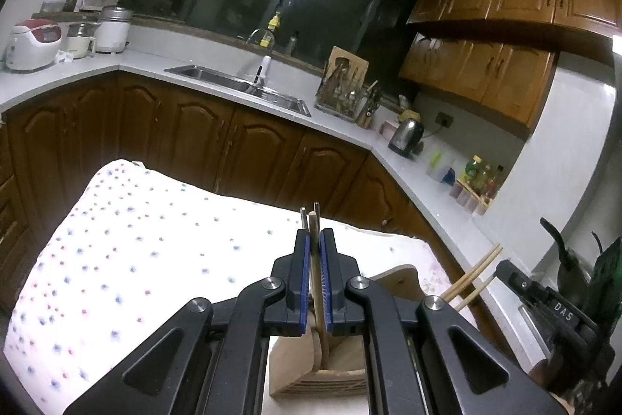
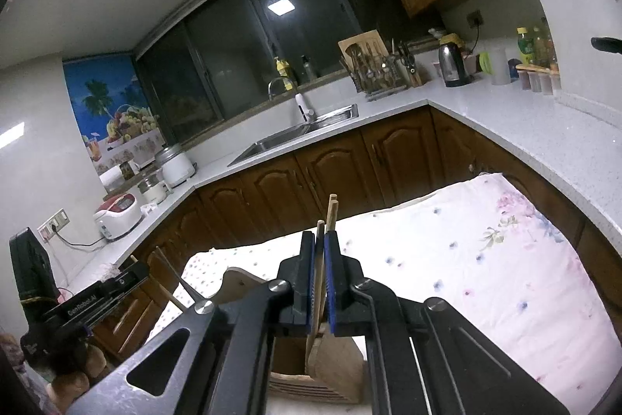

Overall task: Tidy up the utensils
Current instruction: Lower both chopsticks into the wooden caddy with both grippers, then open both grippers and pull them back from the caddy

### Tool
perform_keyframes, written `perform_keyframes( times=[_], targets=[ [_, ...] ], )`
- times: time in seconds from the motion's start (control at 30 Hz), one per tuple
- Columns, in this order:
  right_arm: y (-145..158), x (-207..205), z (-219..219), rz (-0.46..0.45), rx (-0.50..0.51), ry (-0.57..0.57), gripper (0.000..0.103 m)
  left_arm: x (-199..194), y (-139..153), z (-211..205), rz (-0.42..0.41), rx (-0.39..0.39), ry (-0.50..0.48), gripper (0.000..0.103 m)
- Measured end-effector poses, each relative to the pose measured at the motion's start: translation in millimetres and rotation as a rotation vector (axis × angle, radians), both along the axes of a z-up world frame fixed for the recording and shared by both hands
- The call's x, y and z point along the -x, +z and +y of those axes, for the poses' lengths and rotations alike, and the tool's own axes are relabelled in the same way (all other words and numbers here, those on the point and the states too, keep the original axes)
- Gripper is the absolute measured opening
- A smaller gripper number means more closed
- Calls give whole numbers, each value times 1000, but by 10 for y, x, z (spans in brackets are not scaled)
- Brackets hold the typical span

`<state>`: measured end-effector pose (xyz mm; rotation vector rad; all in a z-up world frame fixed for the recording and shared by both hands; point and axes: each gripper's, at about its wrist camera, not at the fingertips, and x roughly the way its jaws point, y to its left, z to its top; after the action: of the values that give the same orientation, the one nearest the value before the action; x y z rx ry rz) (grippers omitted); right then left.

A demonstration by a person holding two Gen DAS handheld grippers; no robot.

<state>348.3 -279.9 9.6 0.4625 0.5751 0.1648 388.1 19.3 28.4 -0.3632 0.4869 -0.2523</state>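
Left wrist: "DAS" on right tool (image 1: 559, 310) | right wrist: "GenRobot.AI" on left tool (image 2: 83, 306)

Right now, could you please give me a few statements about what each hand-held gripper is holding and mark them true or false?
1. The left hand-held gripper is shut on utensils. True.
2. The right hand-held gripper is open and empty. False: it is shut on wooden chopsticks.
3. A wooden holder stands below the left gripper. True.
4. The tablecloth is plain black. False: it is white with coloured dots.
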Motion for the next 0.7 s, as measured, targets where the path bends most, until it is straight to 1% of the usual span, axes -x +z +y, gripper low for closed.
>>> perform_keyframes(
  times=[0.17,0.27,0.33,0.5,0.57,0.6,0.63,0.7],
  targets=[
    [-3,-2,-1,5,5,0,5,-10,9,-5,12,-2,-7,4],
    [-16,-5,-7,9,8,4,10,-9,35,-3,20,-8,-11,4],
    [-34,0,-29,10,-2,3,10,-11,49,2,22,-9,-11,5],
    [-59,-19,-18,28,12,4,10,-25,70,-9,35,-12,-8,7],
    [-65,-14,-25,31,8,5,10,-28,78,-22,46,-17,-3,13],
    [-54,-16,-23,33,6,4,10,-16,79,-16,46,-14,-1,21],
    [-53,-5,-31,32,2,1,10,-5,84,-11,43,-13,5,26],
    [-41,-2,-29,35,2,-2,12,19,87,10,45,-12,13,27]
  ],
)
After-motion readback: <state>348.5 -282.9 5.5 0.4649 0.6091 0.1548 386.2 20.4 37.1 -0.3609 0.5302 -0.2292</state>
